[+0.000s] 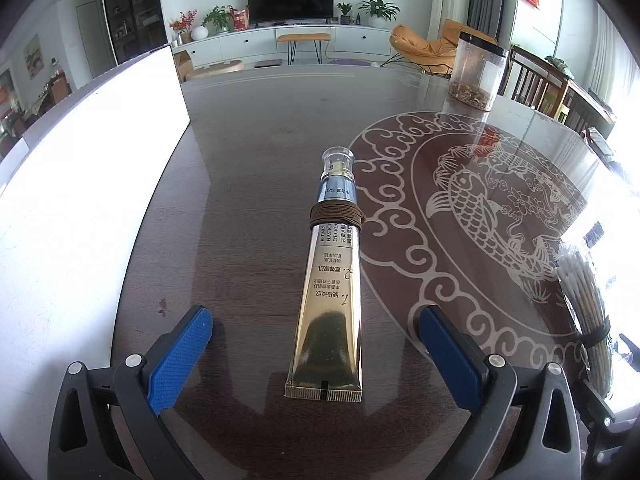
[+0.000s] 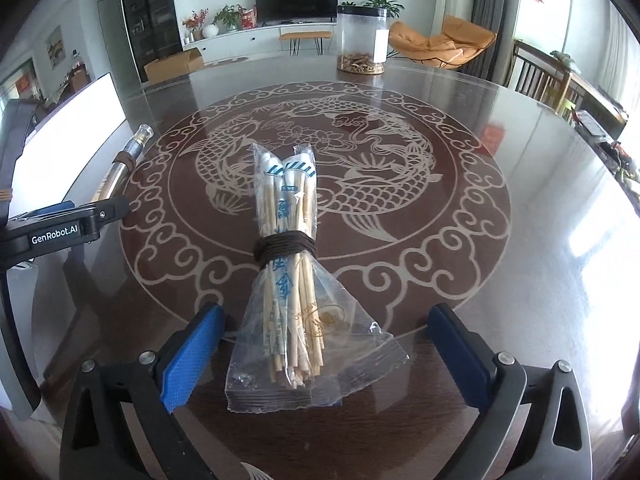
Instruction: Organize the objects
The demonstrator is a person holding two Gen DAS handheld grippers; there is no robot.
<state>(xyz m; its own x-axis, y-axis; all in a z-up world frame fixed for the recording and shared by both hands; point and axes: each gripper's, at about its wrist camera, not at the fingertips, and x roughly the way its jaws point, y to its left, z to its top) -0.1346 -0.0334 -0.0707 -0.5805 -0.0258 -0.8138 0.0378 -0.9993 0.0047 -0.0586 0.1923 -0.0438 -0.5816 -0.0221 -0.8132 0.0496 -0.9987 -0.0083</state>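
A gold eye-cream tube (image 1: 330,292) with a brown cord wound around it lies flat on the dark table, cap pointing away. My left gripper (image 1: 316,340) is open, its blue pads on either side of the tube's crimped end, not touching it. A bundle of wrapped cotton swabs (image 2: 286,264), tied with brown cord, lies on the table's fish pattern. My right gripper (image 2: 324,340) is open around the bundle's near end. The tube also shows at the left of the right wrist view (image 2: 126,158), and the bundle at the right of the left wrist view (image 1: 588,320).
A white board (image 1: 92,200) lies on the table to the left. A clear canister (image 2: 362,40) with a black lid stands at the table's far edge. The left gripper's body (image 2: 60,228) is at the left of the right wrist view. Wooden chairs (image 1: 536,80) stand at the right.
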